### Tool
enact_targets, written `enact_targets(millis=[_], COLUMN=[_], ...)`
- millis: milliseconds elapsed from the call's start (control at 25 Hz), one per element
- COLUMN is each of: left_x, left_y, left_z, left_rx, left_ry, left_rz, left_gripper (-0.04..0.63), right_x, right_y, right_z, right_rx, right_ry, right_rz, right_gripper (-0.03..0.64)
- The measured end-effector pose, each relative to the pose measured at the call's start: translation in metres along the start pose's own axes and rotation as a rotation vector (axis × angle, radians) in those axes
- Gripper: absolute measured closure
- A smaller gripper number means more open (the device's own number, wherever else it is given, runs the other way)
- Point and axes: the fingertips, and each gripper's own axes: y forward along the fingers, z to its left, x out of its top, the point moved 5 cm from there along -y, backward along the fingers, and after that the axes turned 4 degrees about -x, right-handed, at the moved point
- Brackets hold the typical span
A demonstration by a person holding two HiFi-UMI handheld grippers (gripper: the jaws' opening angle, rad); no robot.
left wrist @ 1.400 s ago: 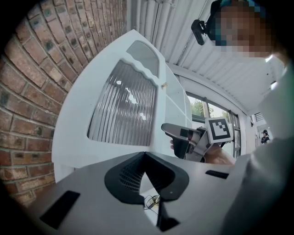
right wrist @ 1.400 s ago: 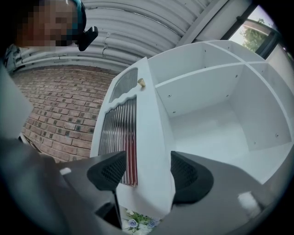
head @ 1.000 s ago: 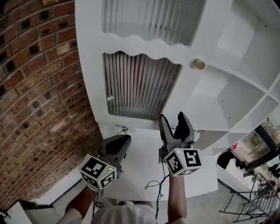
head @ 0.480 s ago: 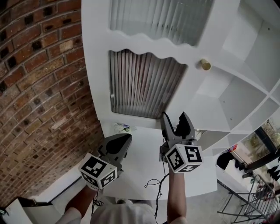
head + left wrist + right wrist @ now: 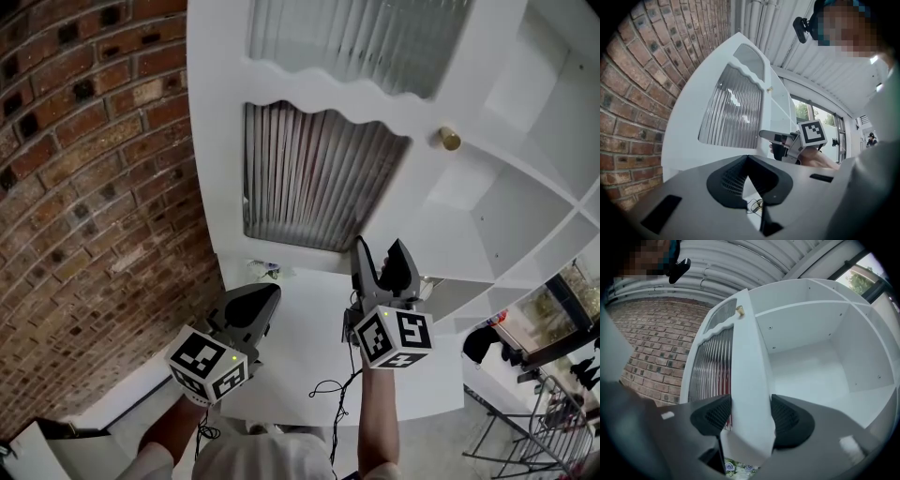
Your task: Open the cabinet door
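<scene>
The white cabinet door (image 5: 309, 94) with ribbed glass panels and a brass knob (image 5: 451, 139) stands ajar, its free edge toward me. My right gripper (image 5: 382, 251) straddles the lower end of that edge. In the right gripper view its jaws (image 5: 750, 416) are closing, and both pads lie against the door's stile (image 5: 745, 357), below the knob (image 5: 739, 311). My left gripper (image 5: 267, 292) hangs lower left, shut on nothing, short of the door (image 5: 717, 112). The left gripper view shows its tips (image 5: 748, 159) together and the right gripper's marker cube (image 5: 813, 132).
A brick wall (image 5: 84, 187) stands close on the door's left. Open white shelves (image 5: 525, 141) lie behind the door on the right. Below is a white surface (image 5: 300, 356) with a thin cable (image 5: 330, 389) and a small flowered thing (image 5: 262, 270). A metal rail (image 5: 534, 431) is at lower right.
The right gripper's jaws have drawn in a little around the door's edge. The head view has drifted, so door and knob sit further right. Both hands have hardly moved.
</scene>
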Motion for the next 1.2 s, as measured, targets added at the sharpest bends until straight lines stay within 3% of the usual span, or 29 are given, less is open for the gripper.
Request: enact_targets(millis=[1200], left_x=[0.001], left_y=[-0.007], left_z=[-0.017], left_rx=[-0.031], left_ry=[0.004], left_rz=[-0.001], left_gripper=[0.586], right_x=[0.006], right_y=[-0.032], right_z=[0.014], right_rx=[-0.003], right_ry=[-0.012], right_rz=[0.000], right_gripper=[0.359])
